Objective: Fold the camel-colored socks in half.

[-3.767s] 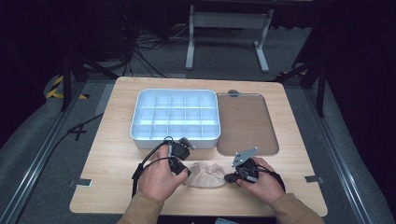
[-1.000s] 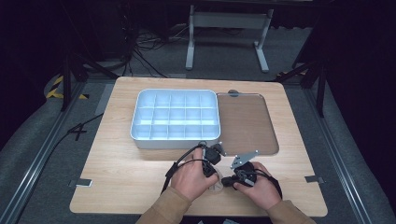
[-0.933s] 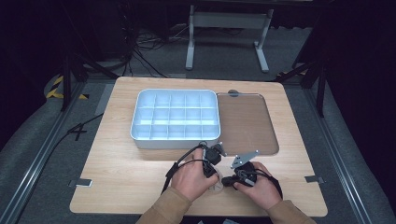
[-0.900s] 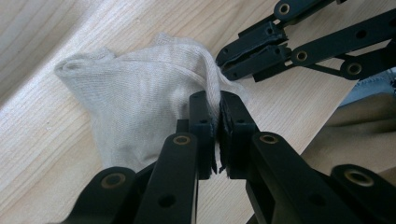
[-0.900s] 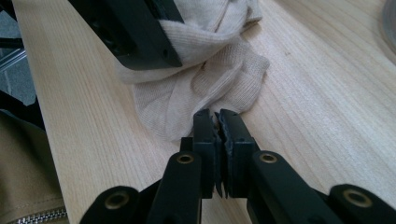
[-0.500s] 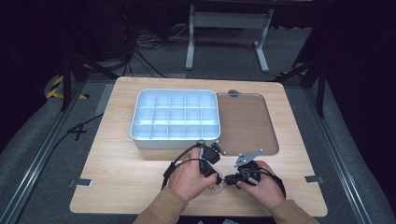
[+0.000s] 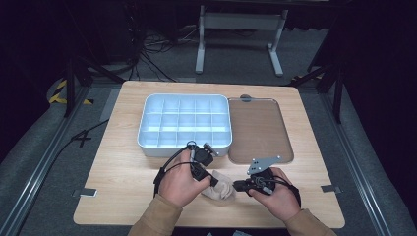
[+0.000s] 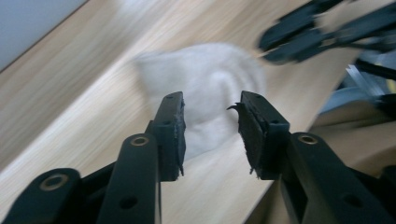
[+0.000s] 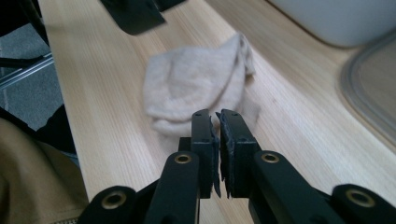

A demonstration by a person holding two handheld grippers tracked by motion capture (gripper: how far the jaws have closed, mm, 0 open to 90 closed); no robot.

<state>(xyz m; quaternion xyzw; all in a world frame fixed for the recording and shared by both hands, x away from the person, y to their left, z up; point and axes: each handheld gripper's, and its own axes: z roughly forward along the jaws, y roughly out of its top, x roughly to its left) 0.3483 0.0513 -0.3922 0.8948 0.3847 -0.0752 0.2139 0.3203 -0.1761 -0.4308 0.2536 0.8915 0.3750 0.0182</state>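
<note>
On the wooden bench [image 7: 123, 187], near edge: crumpled beige cloth sock [image 7: 220, 186] lies flat. Left gripper [image 8: 210, 128] just opened, jaws part-open, empty, above it. Right gripper [image 9: 217, 122] pinched on sock's edge.

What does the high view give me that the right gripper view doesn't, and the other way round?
High view: the white tray's grid of compartments, the whole table, the floor around it. Right gripper view: the right tool's jaws nearly together at the sock's near edge; whether they pinch it is unclear. Both: the beige sock, the tray's wall, the brown lid, and the left tool, whose jaws have just been opening, gripping nothing.
</note>
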